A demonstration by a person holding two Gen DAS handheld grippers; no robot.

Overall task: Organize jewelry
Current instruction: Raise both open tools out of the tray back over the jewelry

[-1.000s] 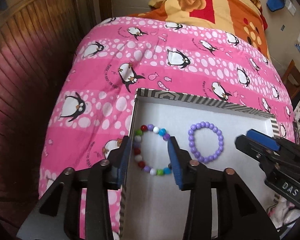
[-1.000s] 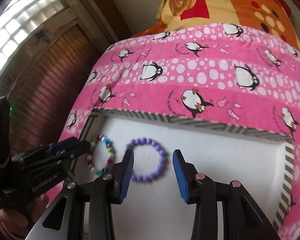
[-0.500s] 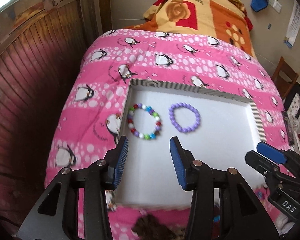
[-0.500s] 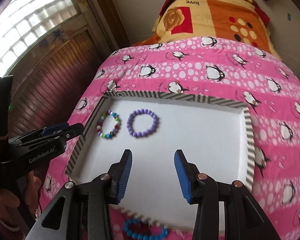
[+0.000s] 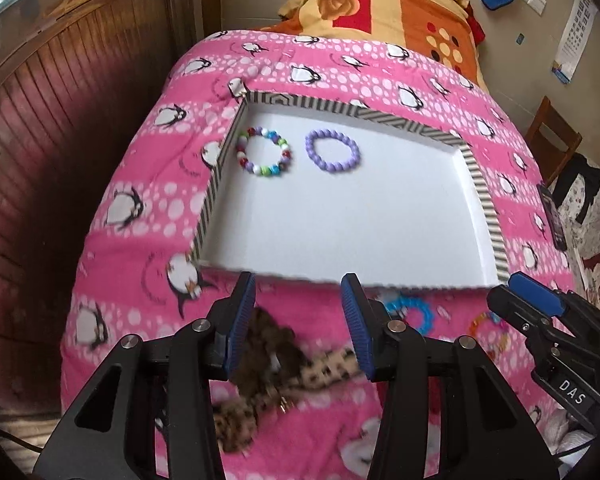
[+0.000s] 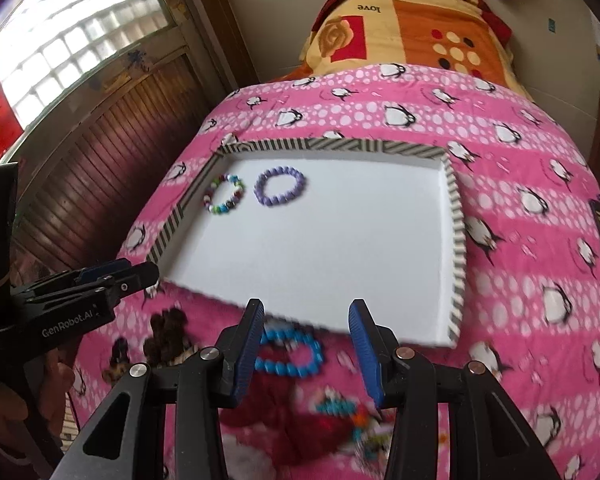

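1. Left gripper (image 5: pixel 298 320): jaws spread, empty, at lower centre of its frame, below the tray (image 5: pixel 476 176).
2. Right gripper (image 6: pixel 306 344): jaws spread, empty, above the blue bracelet (image 6: pixel 290 350) on the pink blanket (image 6: pixel 520 160).
3. Multicolour bracelet (image 5: pixel 264 152) and purple bracelet (image 5: pixel 332 150): side by side, apart, in the tray's upper left corner.

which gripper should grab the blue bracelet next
Probably right: the right gripper, open, hangs over the blue bracelet lying before the tray. The left gripper faces brown items instead.
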